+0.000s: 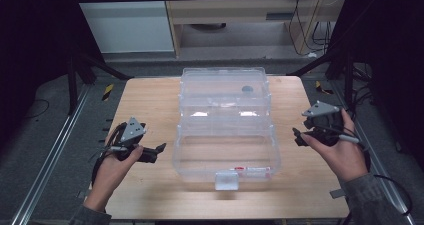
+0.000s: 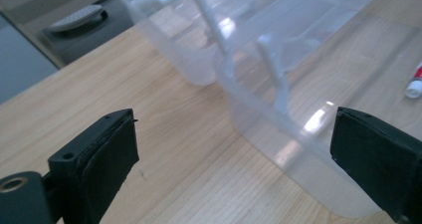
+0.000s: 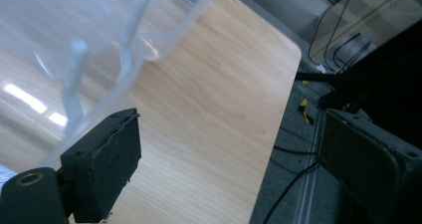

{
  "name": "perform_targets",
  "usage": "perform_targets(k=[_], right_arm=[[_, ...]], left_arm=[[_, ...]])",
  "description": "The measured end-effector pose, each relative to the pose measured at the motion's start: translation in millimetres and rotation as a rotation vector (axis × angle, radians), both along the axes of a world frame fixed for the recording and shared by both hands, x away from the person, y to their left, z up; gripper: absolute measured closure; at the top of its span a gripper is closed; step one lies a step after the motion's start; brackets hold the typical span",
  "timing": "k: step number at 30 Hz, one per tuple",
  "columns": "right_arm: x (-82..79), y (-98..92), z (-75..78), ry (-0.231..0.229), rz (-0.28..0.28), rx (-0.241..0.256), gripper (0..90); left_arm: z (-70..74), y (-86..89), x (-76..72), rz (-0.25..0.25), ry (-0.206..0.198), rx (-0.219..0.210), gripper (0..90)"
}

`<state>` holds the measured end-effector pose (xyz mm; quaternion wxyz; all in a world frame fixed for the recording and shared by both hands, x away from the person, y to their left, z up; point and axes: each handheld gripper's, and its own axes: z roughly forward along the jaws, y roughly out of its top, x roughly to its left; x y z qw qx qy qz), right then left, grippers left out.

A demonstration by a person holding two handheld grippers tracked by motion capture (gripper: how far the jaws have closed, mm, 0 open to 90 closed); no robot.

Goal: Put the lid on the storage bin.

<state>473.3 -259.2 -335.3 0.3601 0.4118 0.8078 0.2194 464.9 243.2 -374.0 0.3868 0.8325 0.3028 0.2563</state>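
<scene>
- A clear plastic box (image 1: 226, 152) stands open in the middle of the wooden bench (image 1: 145, 100), its lid (image 1: 223, 87) thrown back toward the far edge.
- The box's front wall, with a white latch tab (image 1: 226, 181), sits close to the bench's near edge.
- Inside the box, near the front wall, lies a small white tube with red markings (image 1: 250, 170); the left gripper view catches its end (image 2: 414, 82) through the clear wall.
- A small dark round thing (image 1: 247, 89) shows on the lid toward its right side; I cannot tell what it is.
- The left hand-held gripper (image 1: 159, 149) hangs over the bench near its left edge, held in the person's left hand (image 1: 114, 167), its jaws pointing toward the box's left wall but apart from it.
- In the left gripper view its two black jaws are spread wide with nothing between them but bare wood and the box's lower corner (image 2: 278, 129) farther off: released.
- The right hand-held gripper (image 1: 298, 137) is held in the right hand (image 1: 340, 155) near the bench's right edge, just beside the box's right wall and not touching it.
- In the right gripper view its jaws also stand wide apart and empty, the box wall (image 3: 74, 59) curving past the left jaw and the bench's far right corner (image 3: 291, 50) beyond.
- A grey three-cornered plate tops each gripper, and dark cables (image 1: 100, 157) trail from the left one toward the bench's left edge.
- Off the right edge, the floor carries a metal rail and loose black cables (image 3: 293, 179).
</scene>
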Motion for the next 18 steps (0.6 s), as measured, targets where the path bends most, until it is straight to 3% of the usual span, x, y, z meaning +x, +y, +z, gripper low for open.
perform_targets(k=[4, 5, 6, 8, 11, 12, 15, 18], right_arm=[[13.1, 11.6, 34.6, 0.015, 0.073, -0.029, 16.6], [13.1, 11.6, 34.6, 0.015, 0.073, -0.029, 16.6], [22.6, 17.6, 46.3, 0.038, 0.123, -0.060, 22.6], [32.3, 22.8, 55.3, 0.051, 0.165, -0.076, 24.4], [43.8, 30.2, 66.9, 0.074, 0.242, -0.110, 31.5], [48.2, 34.2, 71.3, 0.088, 0.274, -0.122, 33.1], [56.7, 44.0, 77.8, 0.119, 0.336, -0.154, 39.3], [63.7, 56.6, 80.0, 0.134, 0.405, -0.196, 44.6]], left_arm=[[12.2, -14.4, 1.3, -0.044, 0.030, -0.012, 4.1], [12.2, -14.4, 1.3, -0.044, 0.030, -0.012, 4.2], [18.4, -25.2, 1.4, -0.077, 0.035, 0.006, 4.2], [23.3, -33.3, 0.2, -0.107, 0.034, 0.036, 3.9], [27.3, -41.3, -1.7, -0.137, 0.030, 0.044, 3.3], [30.9, -46.3, -2.6, -0.171, 0.037, 0.063, 3.3], [32.8, -53.9, -3.2, -0.206, 0.084, 0.113, 3.9], [30.8, -61.1, -2.7, -0.229, 0.092, 0.160, 3.8]])
